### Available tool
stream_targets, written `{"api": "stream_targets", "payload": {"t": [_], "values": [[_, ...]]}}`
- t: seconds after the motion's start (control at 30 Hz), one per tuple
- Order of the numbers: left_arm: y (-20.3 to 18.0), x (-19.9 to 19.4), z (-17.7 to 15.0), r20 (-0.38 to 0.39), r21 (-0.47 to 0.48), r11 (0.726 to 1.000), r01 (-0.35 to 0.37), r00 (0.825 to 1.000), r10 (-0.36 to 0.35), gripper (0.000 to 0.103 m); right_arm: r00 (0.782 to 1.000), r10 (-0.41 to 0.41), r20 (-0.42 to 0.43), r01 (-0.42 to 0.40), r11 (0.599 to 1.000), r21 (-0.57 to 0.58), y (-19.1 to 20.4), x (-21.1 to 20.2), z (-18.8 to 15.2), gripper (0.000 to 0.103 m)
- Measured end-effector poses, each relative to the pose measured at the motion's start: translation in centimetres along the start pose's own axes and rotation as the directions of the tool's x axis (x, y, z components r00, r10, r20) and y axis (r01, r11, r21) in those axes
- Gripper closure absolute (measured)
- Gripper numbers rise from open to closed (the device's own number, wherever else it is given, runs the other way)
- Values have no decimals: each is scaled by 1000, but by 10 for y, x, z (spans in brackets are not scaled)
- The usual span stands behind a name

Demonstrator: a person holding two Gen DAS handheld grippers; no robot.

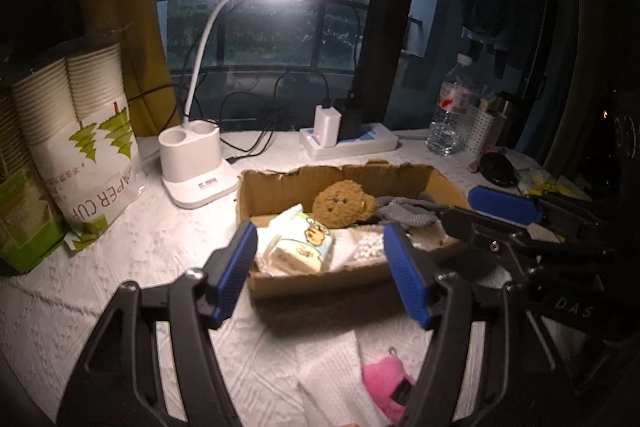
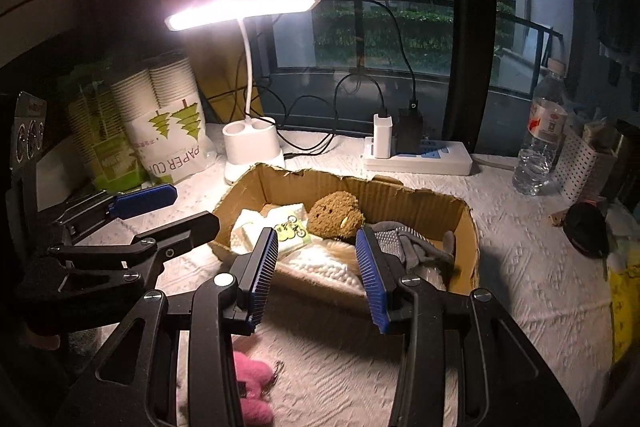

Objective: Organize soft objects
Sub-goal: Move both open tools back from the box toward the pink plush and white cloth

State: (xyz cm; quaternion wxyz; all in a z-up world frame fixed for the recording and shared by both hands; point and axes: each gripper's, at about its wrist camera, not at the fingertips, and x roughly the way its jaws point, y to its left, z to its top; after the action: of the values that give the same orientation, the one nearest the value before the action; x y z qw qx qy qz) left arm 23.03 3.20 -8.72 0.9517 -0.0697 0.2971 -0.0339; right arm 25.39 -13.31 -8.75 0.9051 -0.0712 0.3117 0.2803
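Note:
A cardboard box sits mid-table. It holds a brown plush bear, a tissue pack, a grey glove and a white beaded pouch. A pink plush keychain lies on the cloth in front of the box, between the grippers' arms. My left gripper is open and empty just before the box. My right gripper is open and empty over the box's near edge.
A lit white desk lamp stands behind the box. Paper-cup packs stand left. A power strip with chargers, a water bottle and clutter are to the right.

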Motion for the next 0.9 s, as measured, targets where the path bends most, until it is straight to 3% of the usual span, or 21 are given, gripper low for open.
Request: {"api": "stream_targets", "payload": {"t": [0.9], "values": [[0, -48, -54, -21, -10, 1000, 23, 1000, -23, 36, 998, -10, -56, 10, 1000, 3, 36, -32, -56, 60]]}}
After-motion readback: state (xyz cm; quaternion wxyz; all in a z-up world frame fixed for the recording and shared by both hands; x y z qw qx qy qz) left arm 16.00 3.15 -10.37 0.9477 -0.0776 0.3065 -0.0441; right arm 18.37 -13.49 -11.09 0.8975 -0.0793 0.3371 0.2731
